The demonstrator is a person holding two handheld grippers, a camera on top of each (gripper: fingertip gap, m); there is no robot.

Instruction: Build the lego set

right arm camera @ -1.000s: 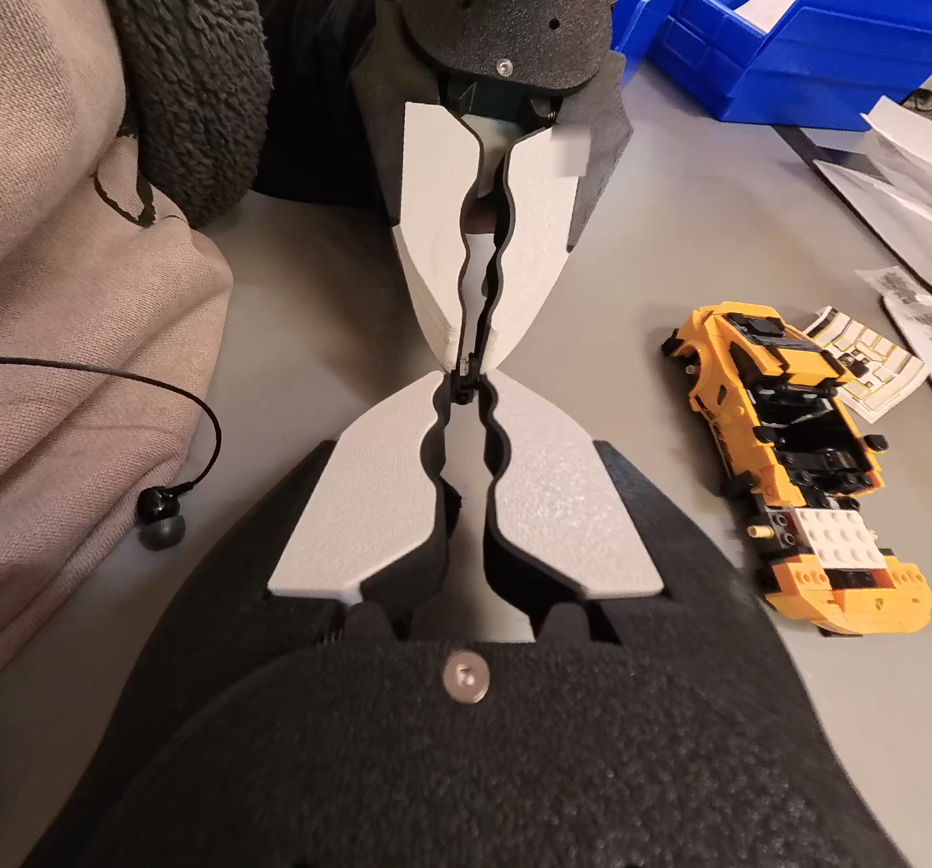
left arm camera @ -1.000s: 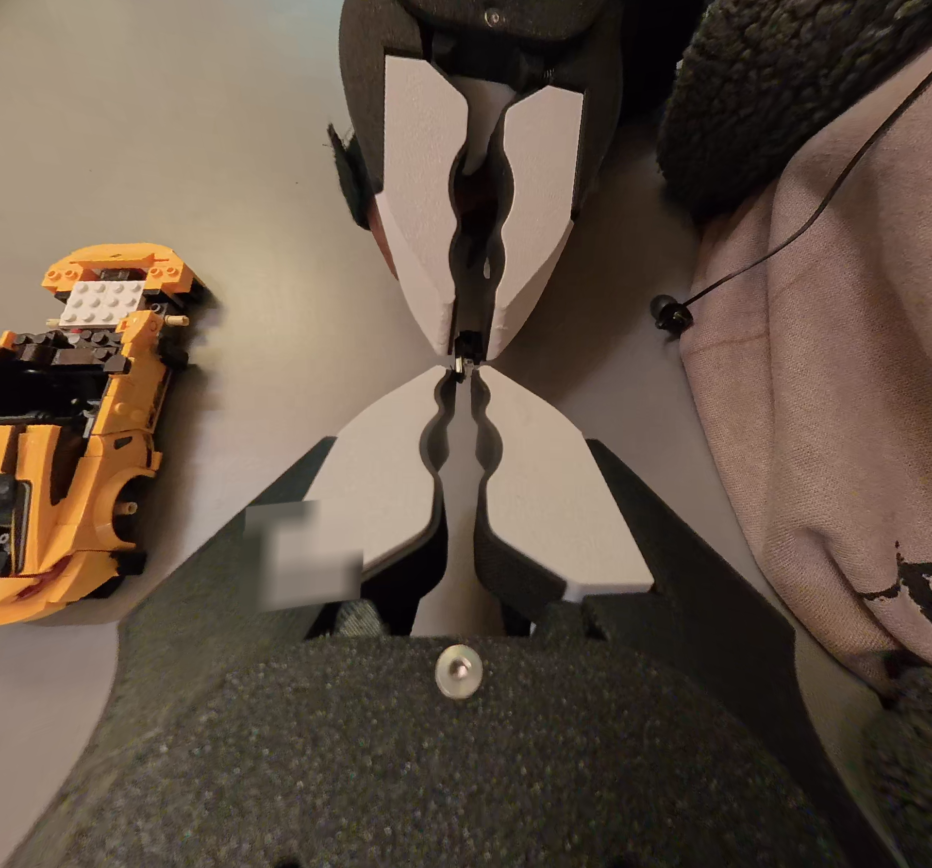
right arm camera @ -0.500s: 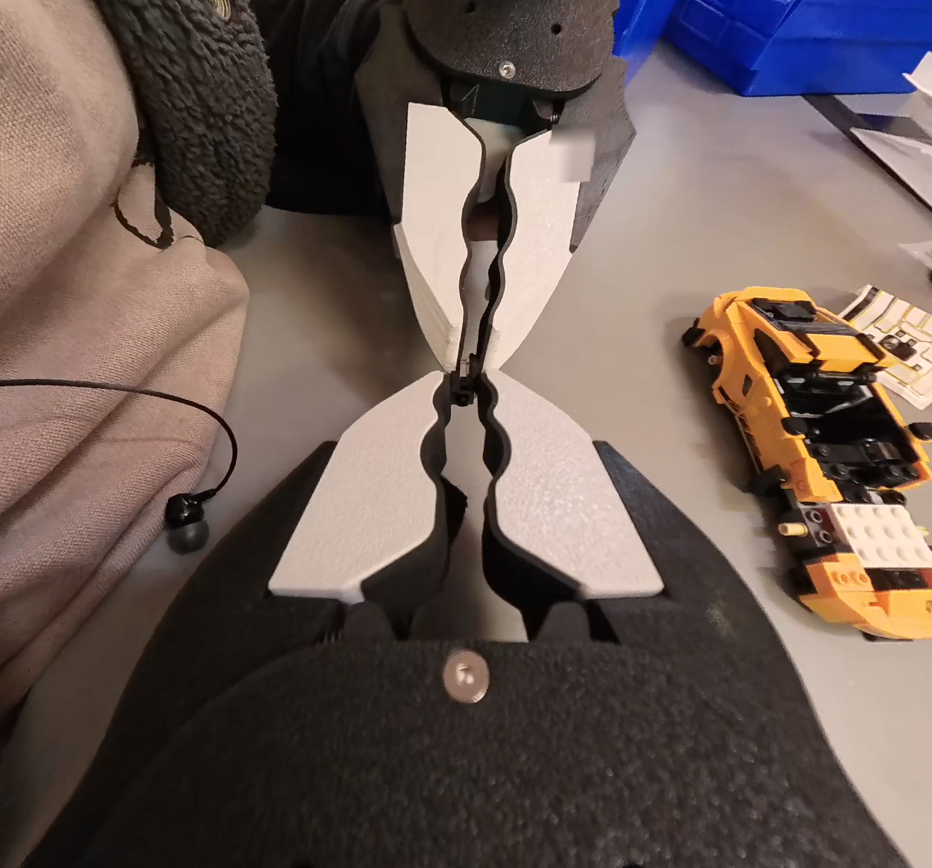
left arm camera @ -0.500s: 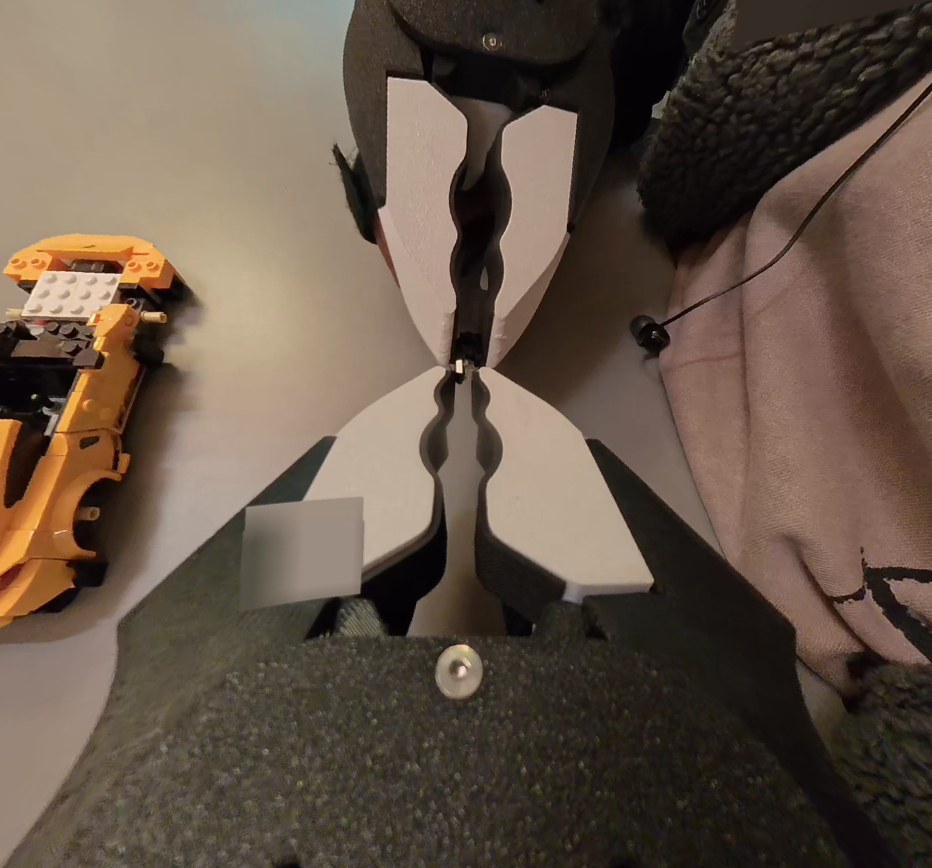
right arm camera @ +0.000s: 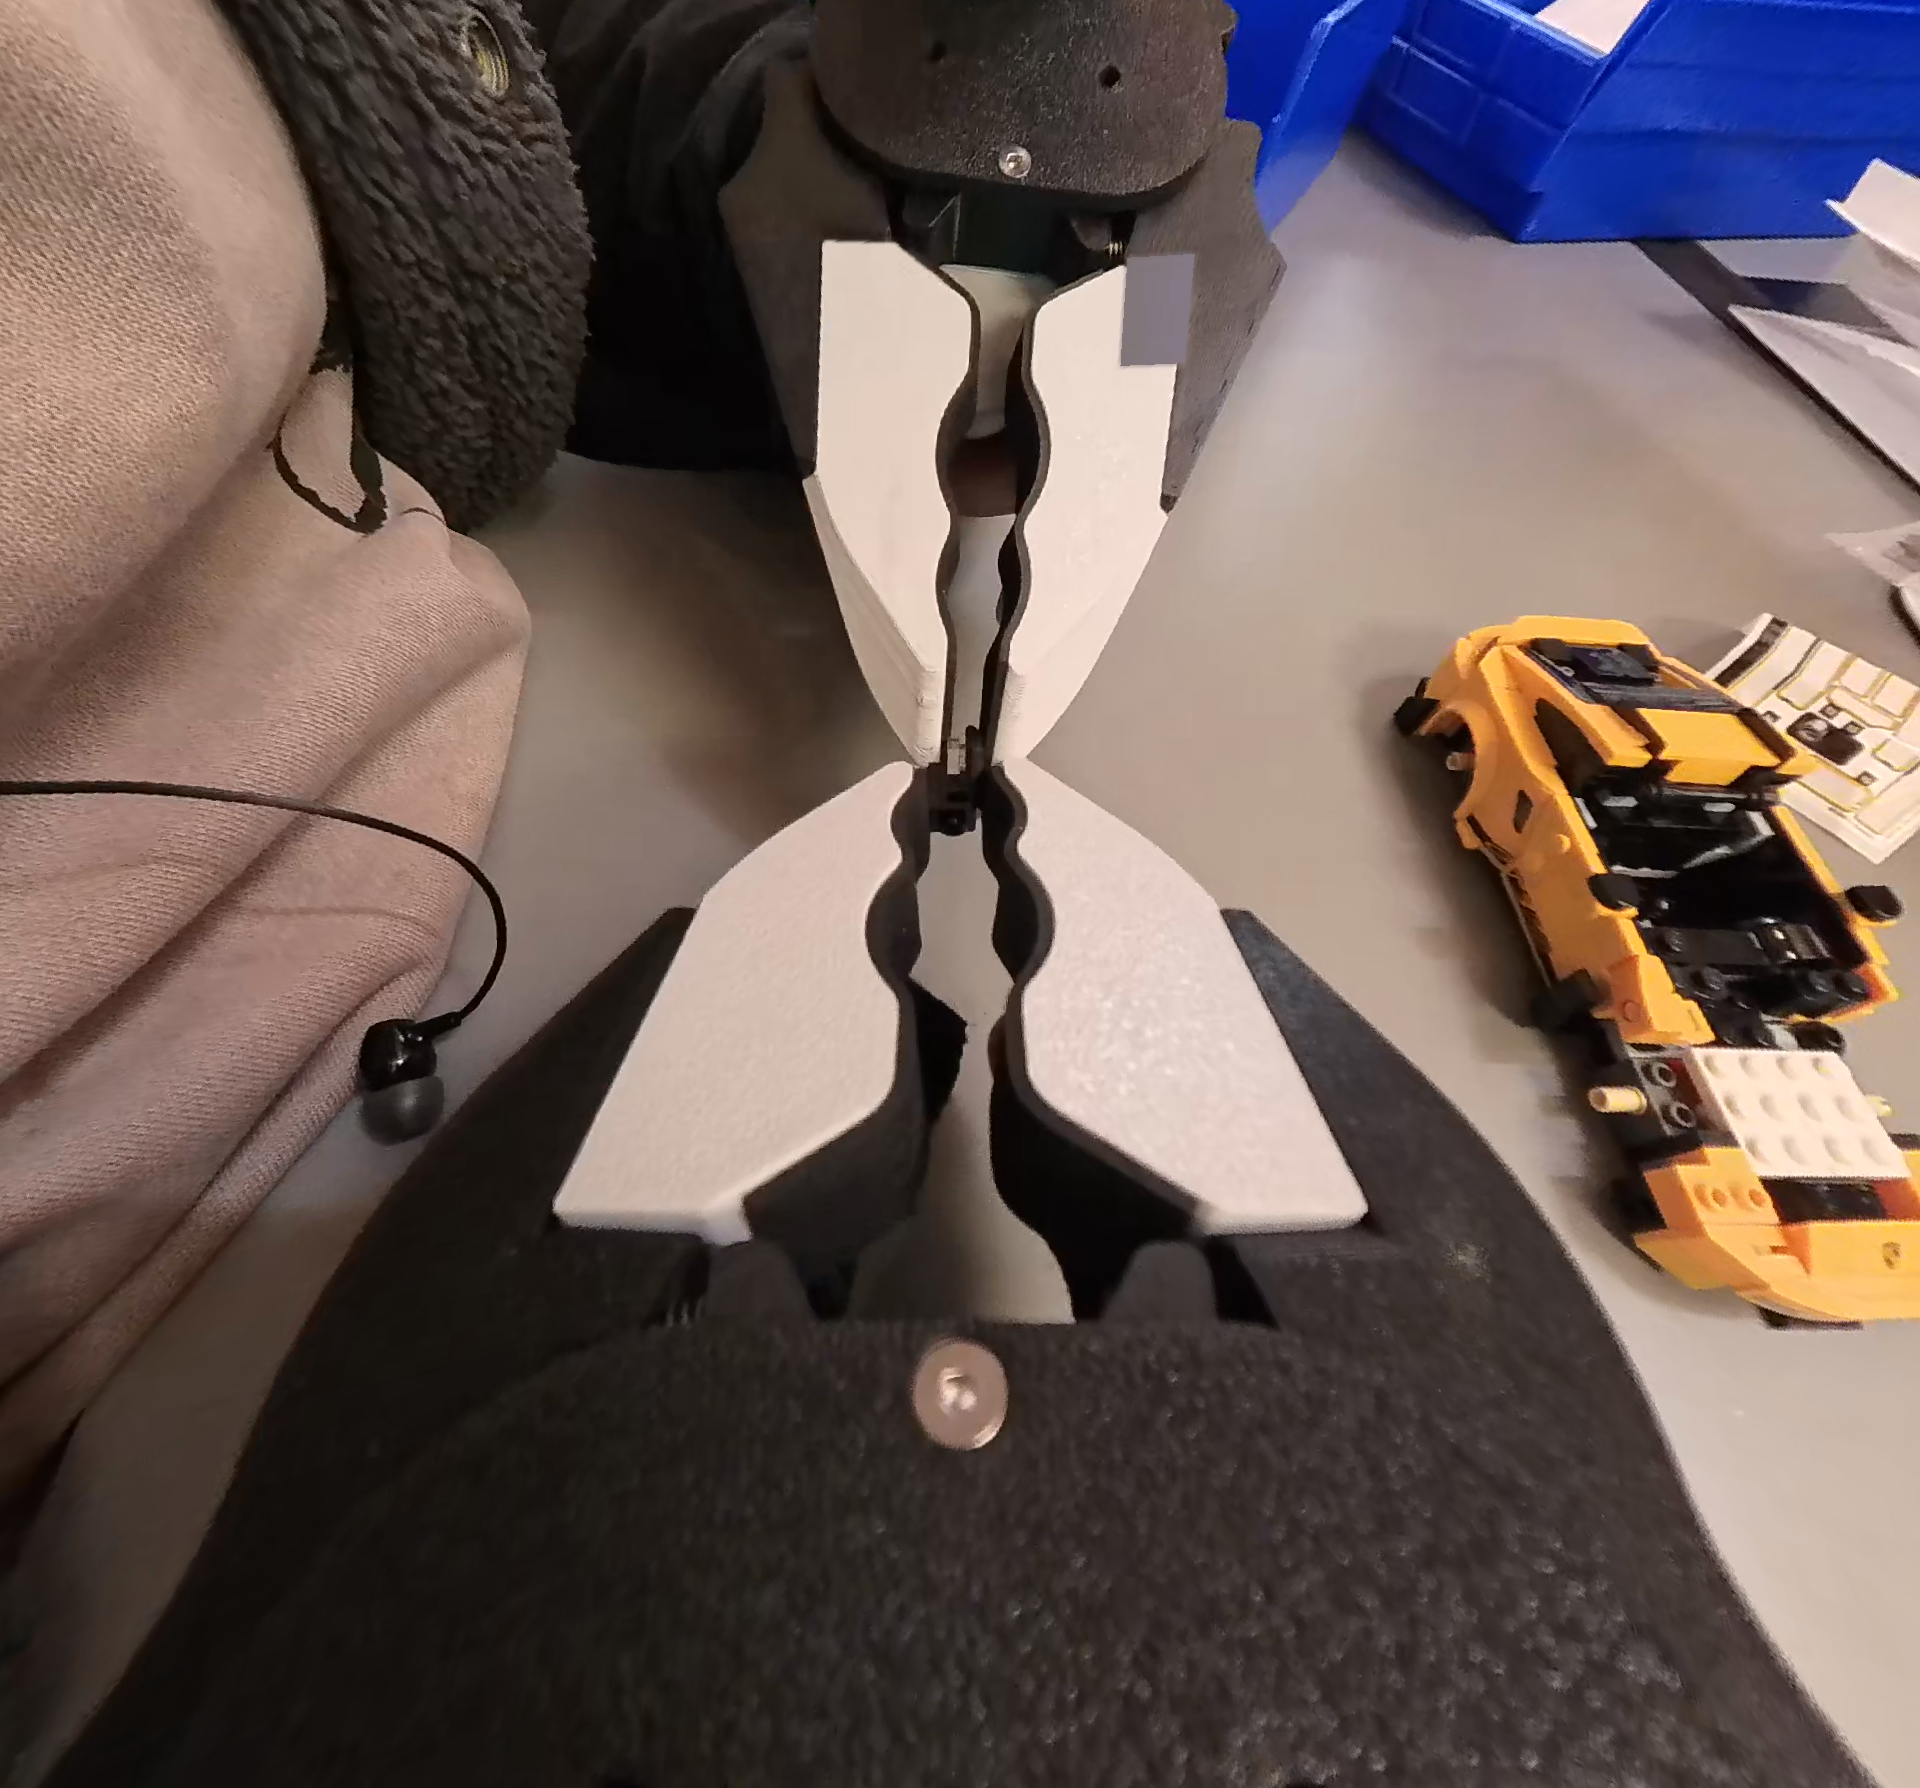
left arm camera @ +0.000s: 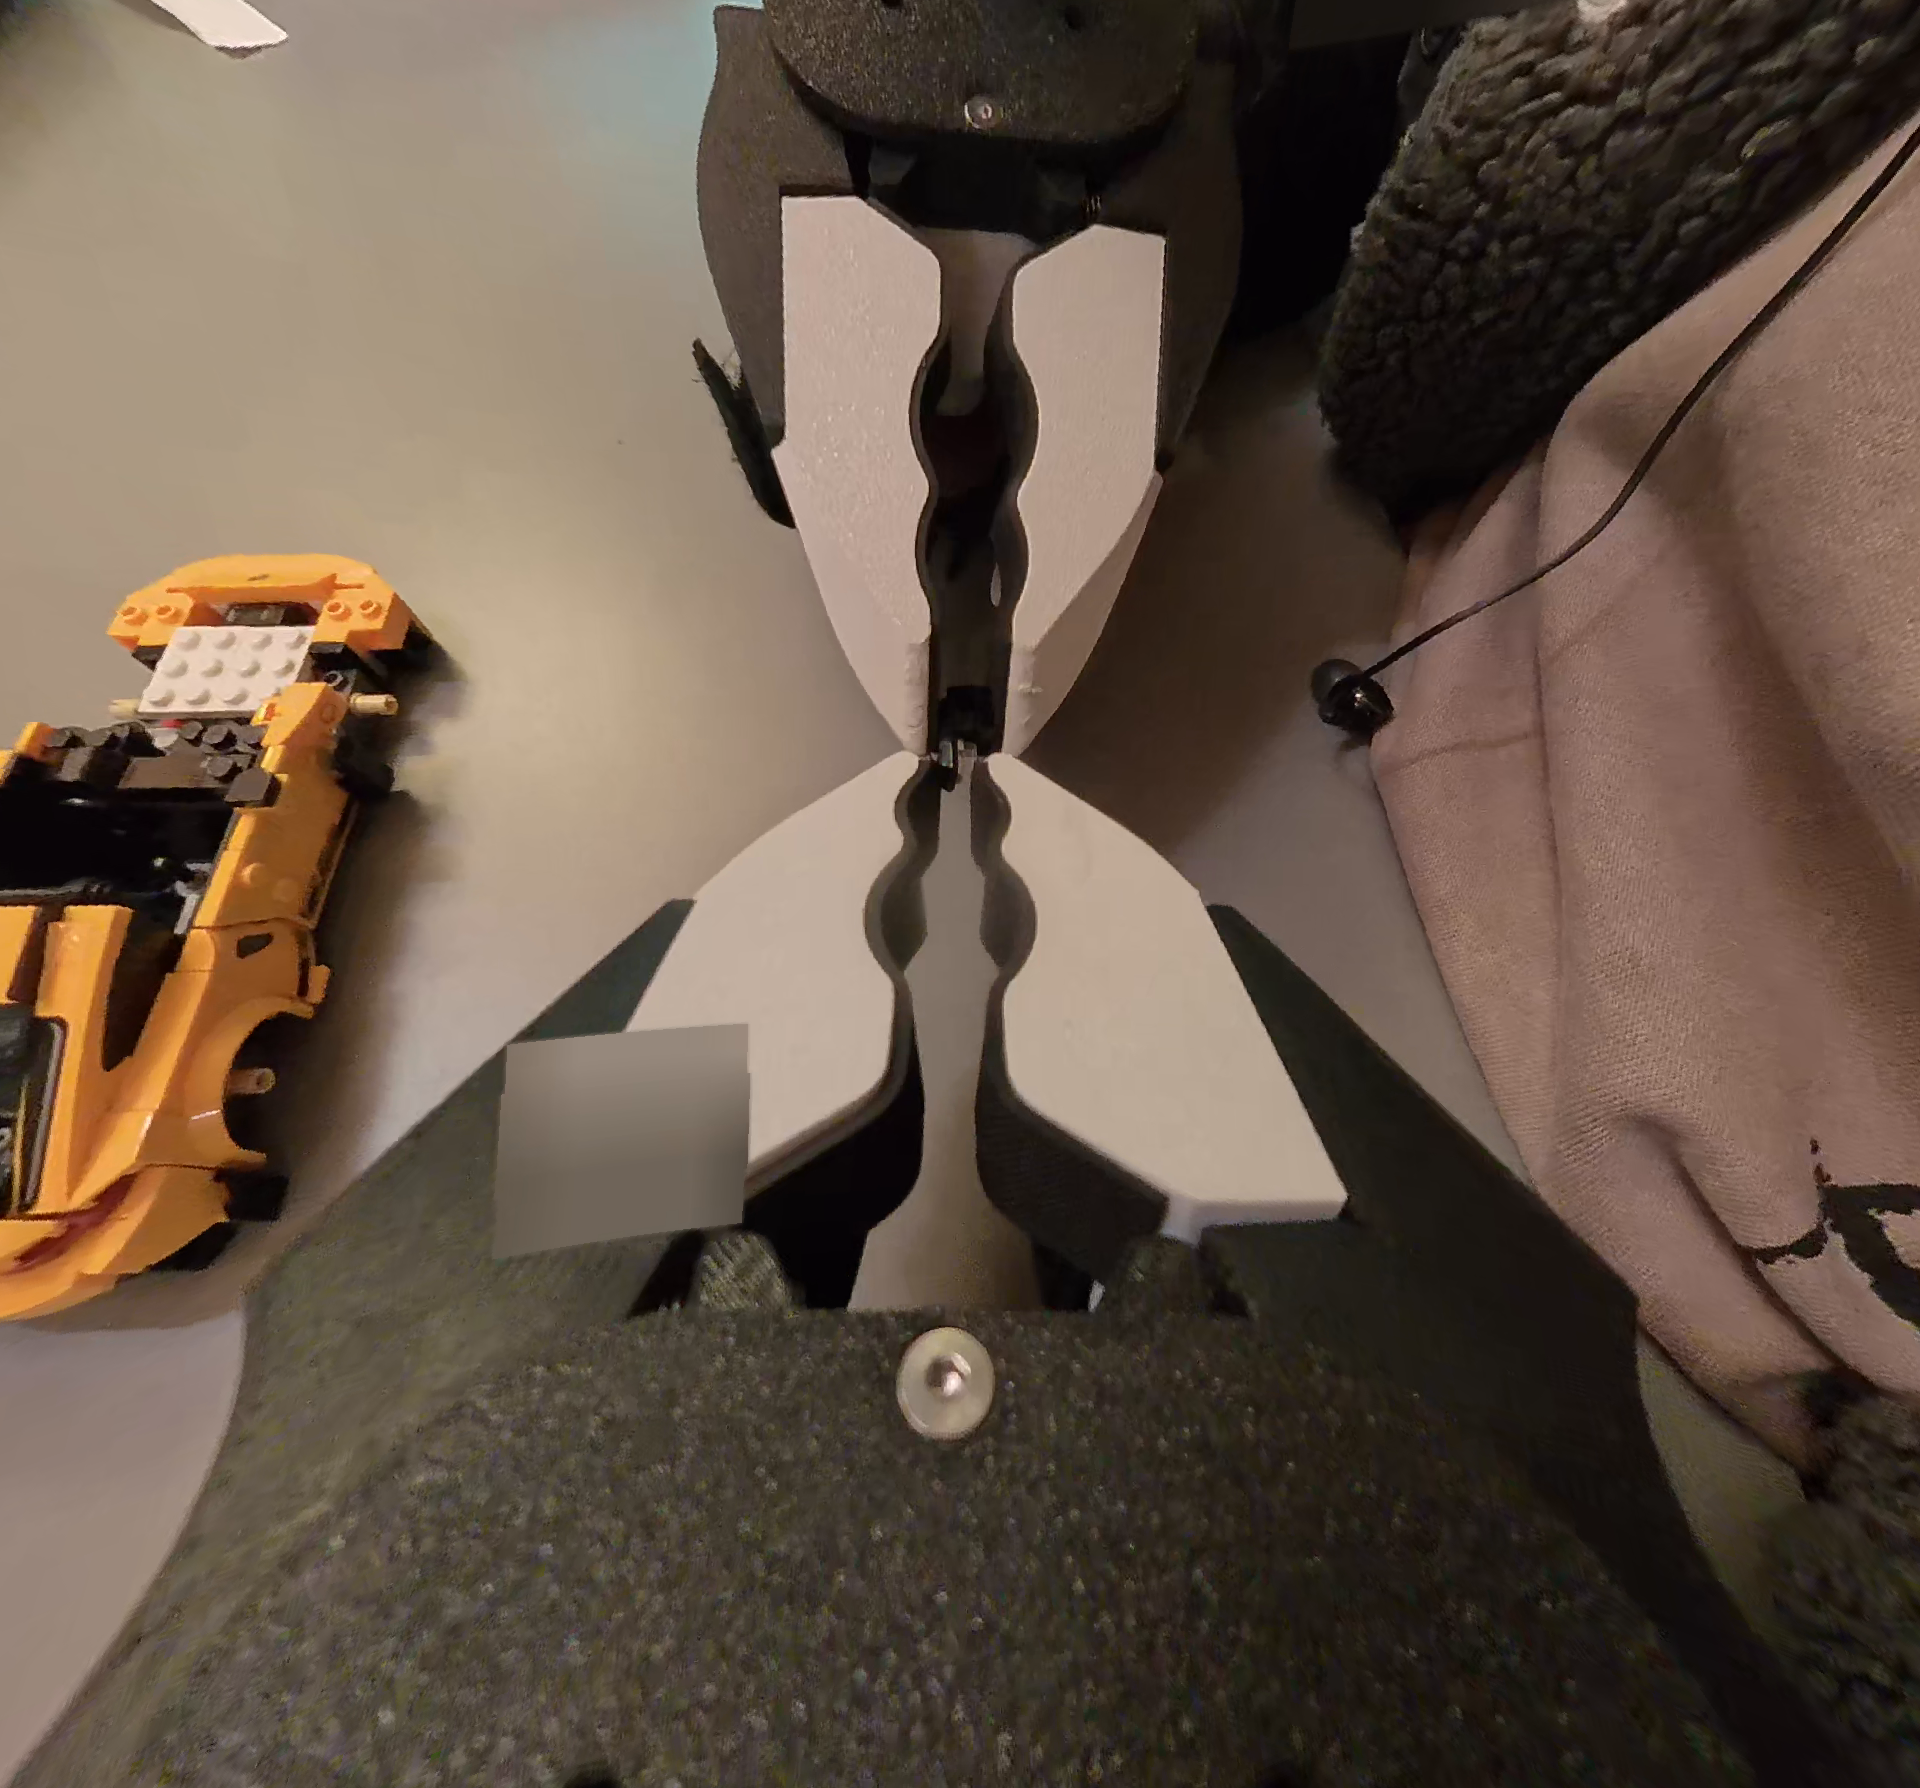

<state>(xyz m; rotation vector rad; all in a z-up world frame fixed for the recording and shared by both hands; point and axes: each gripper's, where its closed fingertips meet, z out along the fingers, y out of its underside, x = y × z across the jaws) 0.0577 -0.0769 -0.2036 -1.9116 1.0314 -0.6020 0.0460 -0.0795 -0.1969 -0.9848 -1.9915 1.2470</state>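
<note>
Meeting tip to tip at frame centre, the left gripper (left arm camera: 958, 770) and right gripper (right arm camera: 954, 803) each pinch a tiny black lego piece (right arm camera: 952, 796) with narrow jaws. The orange lego car (right arm camera: 1704, 969) lies at right on the grey table (right arm camera: 1351, 512).

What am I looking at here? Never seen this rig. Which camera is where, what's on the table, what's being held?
No robot arm: a person holds a two-finger gripper in each hand, and each carries a wide-angle camera looking along its white fingers.

In the left wrist view, the left gripper fills the bottom and the right one faces it from above. The right wrist view mirrors this, with the right gripper at the bottom.

Both are shut, tip to tip, on a small dark lego piece, too small to identify.

On the grey table lie a half-built orange lego car, a sticker sheet, papers and blue bins. An earbud hangs from the person's sweatshirt.
</note>
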